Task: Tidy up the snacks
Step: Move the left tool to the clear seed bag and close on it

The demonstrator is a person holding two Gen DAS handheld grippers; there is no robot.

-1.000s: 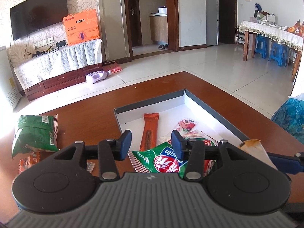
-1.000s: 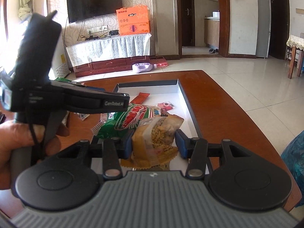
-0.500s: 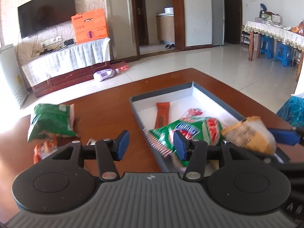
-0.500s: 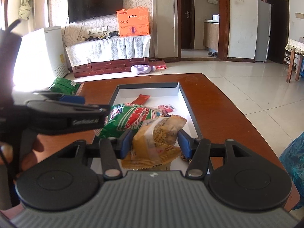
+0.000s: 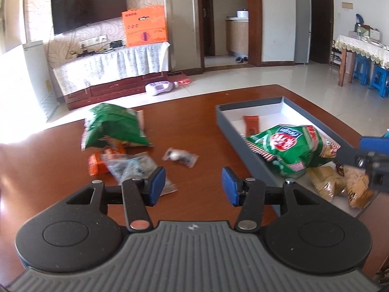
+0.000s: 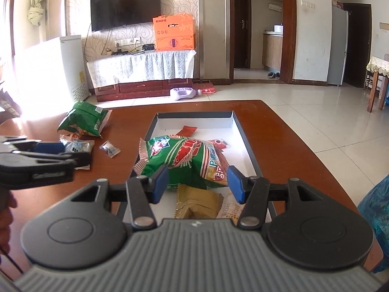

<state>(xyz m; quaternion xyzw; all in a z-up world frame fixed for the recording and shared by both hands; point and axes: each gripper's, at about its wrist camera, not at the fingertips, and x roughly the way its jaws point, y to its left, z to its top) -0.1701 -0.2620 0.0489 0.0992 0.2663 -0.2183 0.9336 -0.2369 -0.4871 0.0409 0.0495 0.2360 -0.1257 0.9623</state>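
Snacks [image 6: 181, 161] in tray [image 6: 244, 138], others on table [image 5: 199, 121]

blurred: small wrapped sweet [image 5: 180, 157] | half hidden: brown packets [image 6: 196, 202] under green prawn-cracker bag [image 6: 184, 160] | cut off: teal bag [image 6: 375, 221], picture's right edge

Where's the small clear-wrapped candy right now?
The small clear-wrapped candy lies on the brown table, left of the grey tray, beside the loose snack packets.
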